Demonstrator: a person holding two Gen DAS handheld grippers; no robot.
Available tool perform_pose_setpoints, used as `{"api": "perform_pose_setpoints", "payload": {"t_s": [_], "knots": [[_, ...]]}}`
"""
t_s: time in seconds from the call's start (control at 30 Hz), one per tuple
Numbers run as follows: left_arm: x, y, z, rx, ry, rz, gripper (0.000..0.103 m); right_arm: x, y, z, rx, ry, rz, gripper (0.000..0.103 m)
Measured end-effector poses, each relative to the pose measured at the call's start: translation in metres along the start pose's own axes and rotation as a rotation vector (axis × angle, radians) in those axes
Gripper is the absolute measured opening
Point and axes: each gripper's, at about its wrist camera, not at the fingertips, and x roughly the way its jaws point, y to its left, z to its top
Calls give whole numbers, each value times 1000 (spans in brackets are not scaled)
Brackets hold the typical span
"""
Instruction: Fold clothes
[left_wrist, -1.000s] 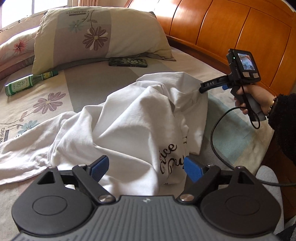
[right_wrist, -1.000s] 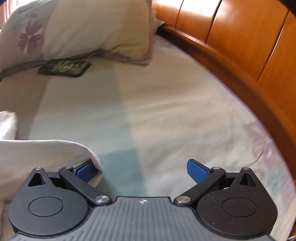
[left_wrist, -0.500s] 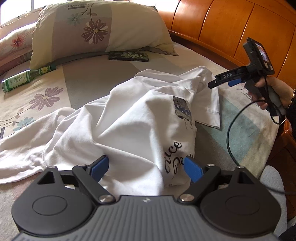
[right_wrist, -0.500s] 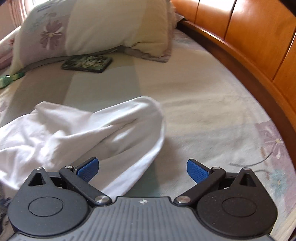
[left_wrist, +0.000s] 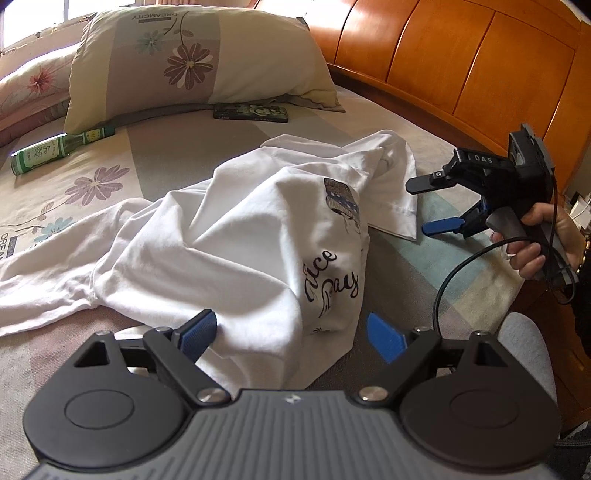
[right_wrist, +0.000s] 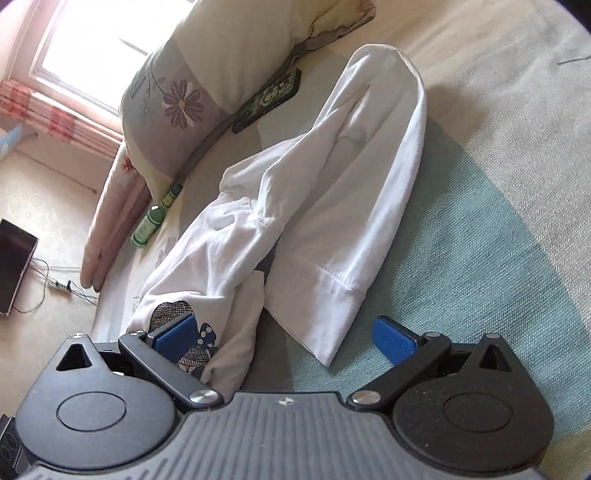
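Observation:
A crumpled white T-shirt (left_wrist: 236, 236) with a dark "Nice Day" print lies on the bed. My left gripper (left_wrist: 291, 334) stands open over its near hem, and the cloth lies between the blue pads without being pinched. To the right, a hand holds my right gripper (left_wrist: 419, 206) rolled onto its side. It is open, just off the hem of the shirt's sleeve (left_wrist: 400, 206). In the right wrist view the sleeve (right_wrist: 343, 206) runs away from the camera. Its cuff end lies between the spread fingers of the right gripper (right_wrist: 284, 338), and the left pad hangs over the printed patch.
A floral pillow (left_wrist: 192, 62) leans at the bed's head with a dark phone case (left_wrist: 251, 112) and a green bottle (left_wrist: 55, 151) in front of it. The wooden headboard (left_wrist: 461, 70) runs along the right. A black cable (left_wrist: 447, 280) hangs from the right gripper.
The right gripper has rolled onto its side and drawn back and down from the lifted cloth to the sleeve hem. The shirt has sunk flatter, baring its print. The left gripper hardly moved.

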Motion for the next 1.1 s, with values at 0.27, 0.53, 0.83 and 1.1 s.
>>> {"api": "perform_pose_setpoints", "payload": {"t_s": [0.27,0.53,0.83,1.1], "knots": [[-3,-7,-1,1,-17,-9,89,11,-5,12,104,-71,70,103],[-5,-6,-1,-6,-27,-31,89,8,-10,-8,40,-114,96,84],[-9,-10,-4,-9,-34,-61,89,12,-27,-18,87,-250,33,28],[-19,-9,-8,-13,-39,-49,89,9,-22,-19,39,-254,-23,6]]}}
